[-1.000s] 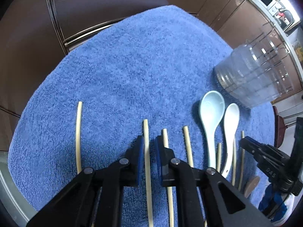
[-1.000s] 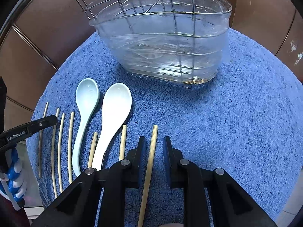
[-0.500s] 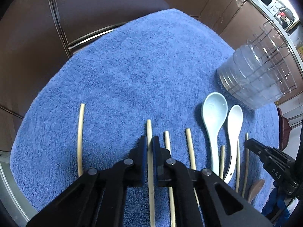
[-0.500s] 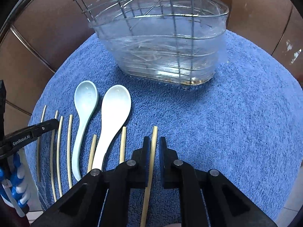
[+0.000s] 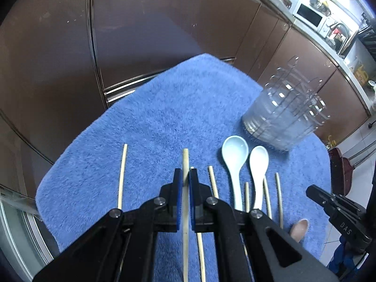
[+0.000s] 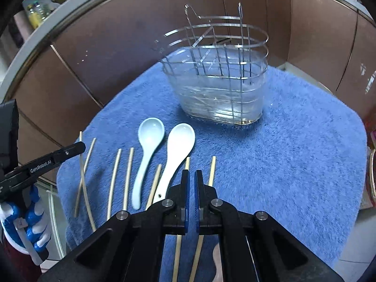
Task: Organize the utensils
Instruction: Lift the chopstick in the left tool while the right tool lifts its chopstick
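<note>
My left gripper [image 5: 185,172] is shut on a pale chopstick [image 5: 185,159], lifted off the blue towel [image 5: 176,105]. My right gripper [image 6: 192,172] is shut, with no chopstick showing between its pads. One chopstick [image 6: 212,164] lies just right of it and runs under its right finger. Several more chopsticks lie in a row on the towel. A pale blue spoon [image 6: 150,131] and a white spoon [image 6: 181,136] lie among them. A clear holder in a wire rack [image 6: 223,89] stands upright behind the spoons.
Brown cabinet doors [image 5: 152,23] ring the towel's far side. A microwave [image 5: 307,14] sits on the counter at top right. A blue-and-white gloved hand [image 6: 30,221] holds the left gripper. The towel [image 6: 293,141] is bare right of the holder.
Both grippers closed and rose. The left one took its chopstick up with it. The chopstick that lay between the right jaws now lies beside them on the towel.
</note>
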